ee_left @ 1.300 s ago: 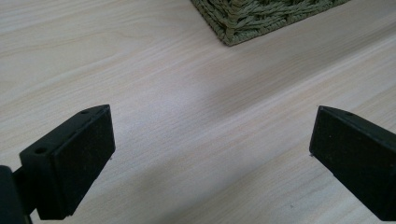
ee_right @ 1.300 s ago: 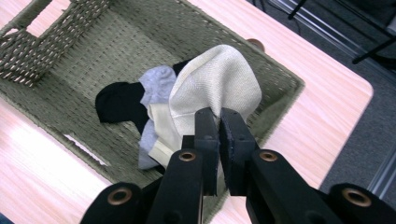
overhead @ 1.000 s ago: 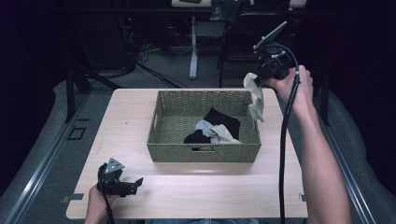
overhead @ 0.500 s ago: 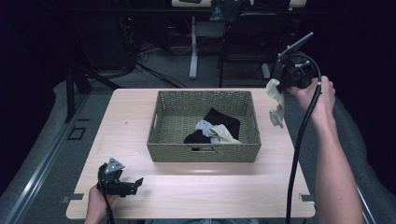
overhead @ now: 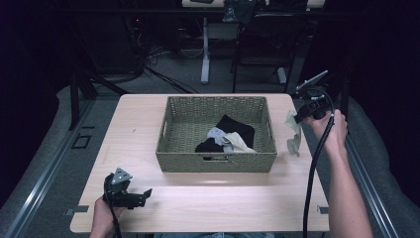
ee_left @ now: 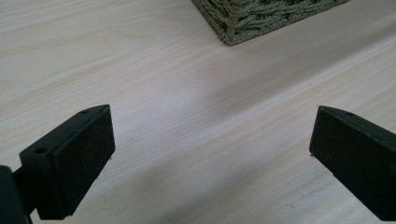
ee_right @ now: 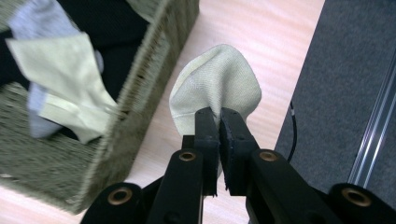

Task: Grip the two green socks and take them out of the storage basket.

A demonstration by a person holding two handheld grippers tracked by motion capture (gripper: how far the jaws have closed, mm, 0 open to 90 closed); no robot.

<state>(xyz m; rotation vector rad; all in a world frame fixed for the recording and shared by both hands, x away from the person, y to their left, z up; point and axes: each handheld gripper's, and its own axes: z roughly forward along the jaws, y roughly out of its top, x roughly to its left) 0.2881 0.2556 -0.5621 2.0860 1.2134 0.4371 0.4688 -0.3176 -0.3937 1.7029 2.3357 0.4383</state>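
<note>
Your right tool [overhead: 303, 115] is clamped on a pale beige sock [overhead: 293, 136], which hangs above the surface's [overhead: 148, 124] right edge, at about 3 o'clock from the woven basket [overhead: 216, 161] and clear of its wall. In the right gripper view the sock [ee_right: 215, 88] bunches just ahead of the closed jaws. Your left tool [overhead: 134, 197] rests low at the surface's 7 o'clock corner, jaws spread wide and holding nothing. Black, grey and beige garments [overhead: 225, 136] lie in the basket.

Sock [overhead: 293, 137] right of basket [overhead: 216, 161]
</note>
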